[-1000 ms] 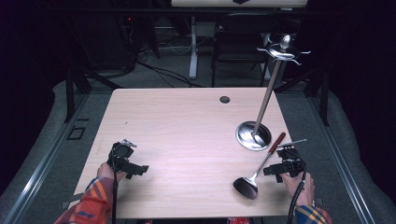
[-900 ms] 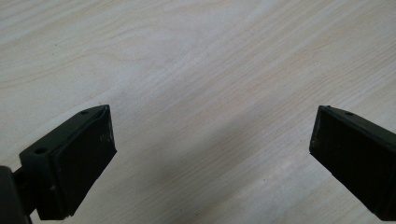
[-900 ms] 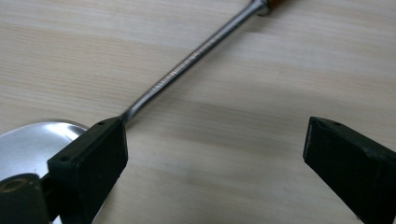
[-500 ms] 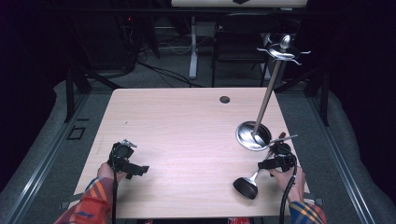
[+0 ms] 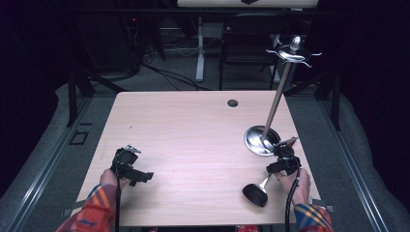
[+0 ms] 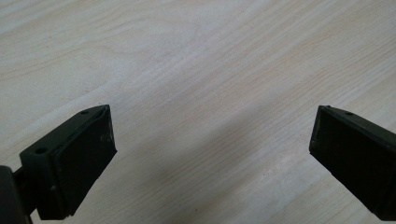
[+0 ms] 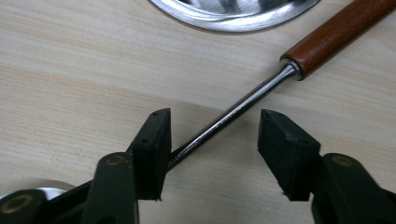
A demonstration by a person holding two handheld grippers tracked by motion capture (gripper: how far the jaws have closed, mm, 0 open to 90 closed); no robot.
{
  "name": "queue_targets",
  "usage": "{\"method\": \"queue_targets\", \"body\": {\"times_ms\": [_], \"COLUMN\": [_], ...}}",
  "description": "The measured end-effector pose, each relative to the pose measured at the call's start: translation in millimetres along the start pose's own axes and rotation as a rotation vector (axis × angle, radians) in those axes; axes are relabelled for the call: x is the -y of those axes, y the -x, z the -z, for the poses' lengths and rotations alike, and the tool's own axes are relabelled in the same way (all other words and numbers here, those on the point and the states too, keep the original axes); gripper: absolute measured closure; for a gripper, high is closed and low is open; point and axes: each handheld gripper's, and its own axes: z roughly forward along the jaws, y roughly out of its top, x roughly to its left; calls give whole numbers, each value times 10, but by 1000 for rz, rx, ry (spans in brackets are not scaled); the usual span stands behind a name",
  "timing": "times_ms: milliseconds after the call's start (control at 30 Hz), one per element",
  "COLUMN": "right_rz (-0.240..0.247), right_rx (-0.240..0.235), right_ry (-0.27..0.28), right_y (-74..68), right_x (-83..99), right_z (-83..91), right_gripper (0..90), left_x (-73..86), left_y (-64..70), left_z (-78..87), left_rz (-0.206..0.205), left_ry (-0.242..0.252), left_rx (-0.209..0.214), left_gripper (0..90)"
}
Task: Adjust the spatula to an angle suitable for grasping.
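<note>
The right tongs [image 7: 212,149] stand released, their jaws straddling the steel shaft of a ladle [image 7: 243,108] without closing: the shaft passes between them, close against the one jaw and clear of the other. The ladle lies flat on the counter [image 5: 193,125], just on the person's side of the utensil stand [image 5: 276,104]. Its black bowl [image 5: 255,194] points toward the person, and its wooden handle [image 7: 338,33] reaches up toward the stand's round steel base [image 7: 233,11], ending just beside its rim. In the high view the right tongs [image 5: 282,162] sit over the ladle, between the bowl and the base.

The left tongs [image 6: 210,154] are also released, jaws wide apart over bare wood with nothing between them. In the high view the left tongs [image 5: 130,166] rest well away from the stand, toward the counter's opposite near corner.

The stand rises tilted from its base to a crown of hooks [image 5: 294,52], and every hook hangs bare. The work looks to be at its very start. The approach to the ladle seems finished, but the grasp is not yet made. Closing on the shaft, lifting the ladle and hanging it on a hook are all left to do.
</note>
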Motion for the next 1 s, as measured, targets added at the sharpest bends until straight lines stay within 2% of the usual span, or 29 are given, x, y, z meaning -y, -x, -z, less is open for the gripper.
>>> {"method": "queue_targets", "body": {"times_ms": [167, 267, 567, 600, 667, 1000], "right_rz": [10, -1, -5, -7, -5, 12], "right_rx": [11, 24, 25, 23, 22, 38], "right_ry": [-15, -19, -26, -23, -28, -47], "right_y": [27, 66, 132, 134, 129, 134], "right_x": [5, 18, 32, 30, 29, 26], "right_z": [4, 12, 24, 21, 24, 39], "right_gripper": [508, 535, 589, 595, 609, 638], "left_x": [3, 3, -1, -6, -4, 2], "left_y": [6, 7, 14, 12, 24, 65], "left_z": [-7, -7, -21, -56, -63, 1], "left_rz": [3, -3, 2, -1, -3, -23], "left_ry": [-5, -10, -4, -27, -28, -7], "left_rx": [4, 4, 13, 20, 23, 12], "left_gripper": [3, 4, 5, 6, 6, 6]}}
